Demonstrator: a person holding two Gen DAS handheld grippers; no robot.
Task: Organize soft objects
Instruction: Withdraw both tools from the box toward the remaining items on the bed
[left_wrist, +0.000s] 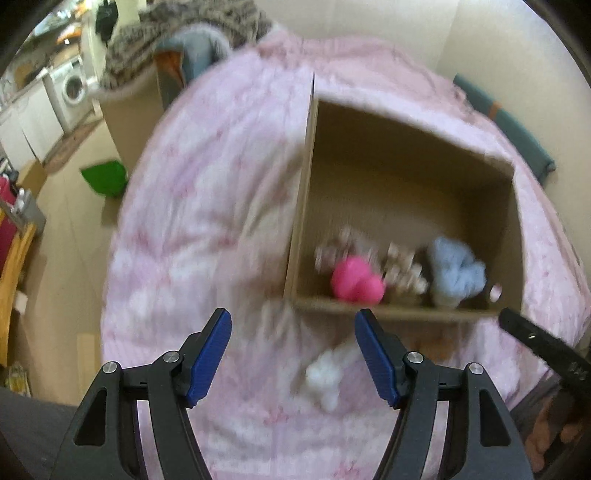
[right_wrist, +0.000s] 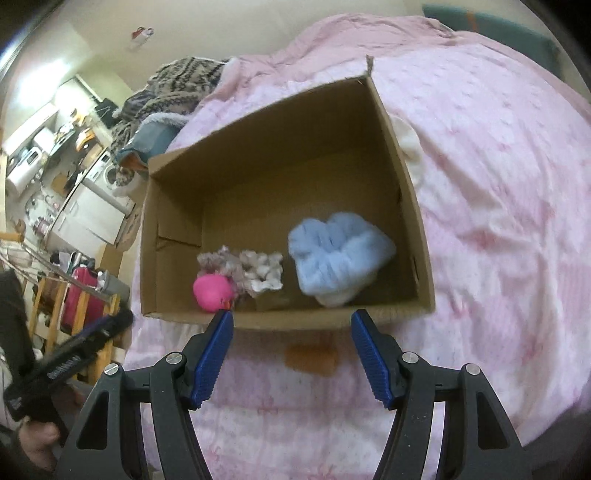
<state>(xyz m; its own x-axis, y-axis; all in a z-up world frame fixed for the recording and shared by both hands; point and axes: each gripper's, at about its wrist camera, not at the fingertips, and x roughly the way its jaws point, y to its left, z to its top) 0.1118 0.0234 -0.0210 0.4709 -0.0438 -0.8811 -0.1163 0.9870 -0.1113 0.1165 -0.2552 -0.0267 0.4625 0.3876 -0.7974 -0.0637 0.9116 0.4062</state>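
Note:
An open cardboard box (left_wrist: 402, 177) (right_wrist: 177, 184) stands on a pink bedspread (left_wrist: 207, 206) (right_wrist: 498, 206). Inside lie a pink soft toy (left_wrist: 356, 282) (right_wrist: 213, 291), a patterned fluffy item (left_wrist: 400, 271) (right_wrist: 245, 267) and a light blue fluffy item (left_wrist: 454, 271) (right_wrist: 338, 253). A small white fluffy item (left_wrist: 325, 376) lies on the bedspread just in front of the box, between my left gripper's fingers. My left gripper (left_wrist: 293, 326) is open and empty. My right gripper (right_wrist: 291, 328) is open and empty at the box's near wall. Another white soft item (right_wrist: 408, 142) lies outside the box's right wall.
A patterned blanket (left_wrist: 177, 40) (right_wrist: 177, 88) is heaped at the far end of the bed. A washing machine (left_wrist: 72, 88) and cupboards stand to the left. A green object (left_wrist: 105, 177) lies on the floor. An orange patch (right_wrist: 312, 356) shows on the bedspread.

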